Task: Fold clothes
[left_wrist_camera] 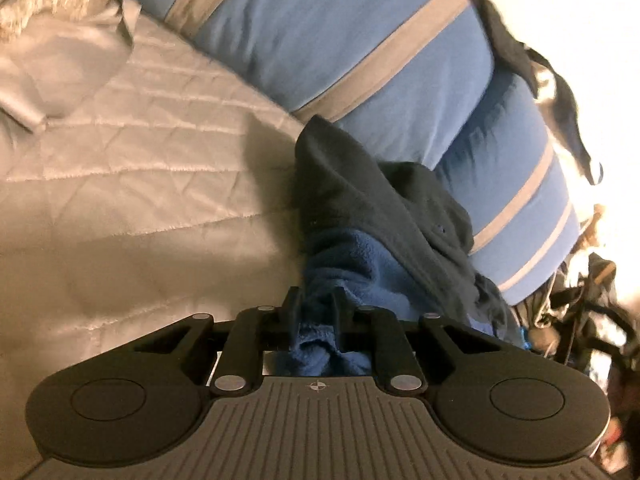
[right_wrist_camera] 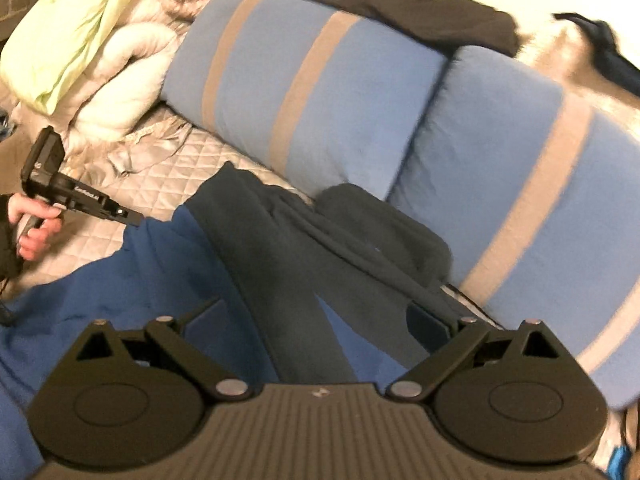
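A blue fleece garment [right_wrist_camera: 152, 276] with a dark navy lining [right_wrist_camera: 280, 248] lies spread on the quilted bedspread [right_wrist_camera: 168, 184]. My left gripper [left_wrist_camera: 316, 304] is shut on a bunched edge of the blue fleece [left_wrist_camera: 344, 256], which rises from the jaws with the dark navy part [left_wrist_camera: 360, 184] draped behind. In the right wrist view the left gripper [right_wrist_camera: 134, 218] holds the garment's far left corner. My right gripper [right_wrist_camera: 320, 320] is open, fingers spread wide over the garment's middle, holding nothing.
Two blue cushions with grey stripes [right_wrist_camera: 304, 96] [left_wrist_camera: 340, 36] lean along the back. A white duvet [right_wrist_camera: 128, 72] and pale green pillow [right_wrist_camera: 76, 28] lie at far left. Dark clothes [right_wrist_camera: 420, 12] hang over the cushions. Clutter [left_wrist_camera: 580, 312] sits at right.
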Demonstrator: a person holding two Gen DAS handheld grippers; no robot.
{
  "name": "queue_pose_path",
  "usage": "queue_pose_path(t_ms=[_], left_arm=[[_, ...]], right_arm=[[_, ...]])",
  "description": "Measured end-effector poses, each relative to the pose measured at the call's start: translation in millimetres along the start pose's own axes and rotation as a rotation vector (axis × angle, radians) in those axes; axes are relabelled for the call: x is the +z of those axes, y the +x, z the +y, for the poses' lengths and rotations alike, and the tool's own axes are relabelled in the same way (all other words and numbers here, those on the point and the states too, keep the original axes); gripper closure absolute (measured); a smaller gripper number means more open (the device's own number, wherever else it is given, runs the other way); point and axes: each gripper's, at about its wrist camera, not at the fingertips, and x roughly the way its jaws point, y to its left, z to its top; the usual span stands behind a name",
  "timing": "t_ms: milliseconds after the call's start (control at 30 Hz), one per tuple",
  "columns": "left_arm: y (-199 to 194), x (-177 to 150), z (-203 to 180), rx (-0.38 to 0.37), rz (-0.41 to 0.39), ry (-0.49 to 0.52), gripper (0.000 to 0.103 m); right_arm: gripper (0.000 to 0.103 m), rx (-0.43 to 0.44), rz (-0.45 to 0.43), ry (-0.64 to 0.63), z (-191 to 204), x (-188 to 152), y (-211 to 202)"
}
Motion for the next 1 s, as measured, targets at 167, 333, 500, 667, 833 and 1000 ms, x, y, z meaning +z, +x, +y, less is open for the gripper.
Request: queue_pose_path(t_ms=[167,333,500,667,833,1000], left_arm=[[-6,-9,-1,0.013,-0.047,0.086,0.087],[-3,-16,-9,0.067,-0.092,0.199,0.070],[-1,-21,-2,0.070,-0.128,0.191,0.060],[-1,-23,0,0.069,-0.144,0.190,0.059],[-1,-27,-5,0.094,-0.165,0.226,0.059],[0,-25,0,0.076,-0.158,0.199,0.059]], right_arm=[[0.013,0.044,0.001,-0.002,12,31,44],[0.023,0.109,-0.015,0.023,28,66,106],[0.026,0.141,-0.024,0.053,48,91,171],[0.028,0.121,0.004,0.015,62,97,218],[0.098,0.190,0.053,0.051,61,90,231],[0.099,0.260,-0.010,-0.027,76,82,190]])
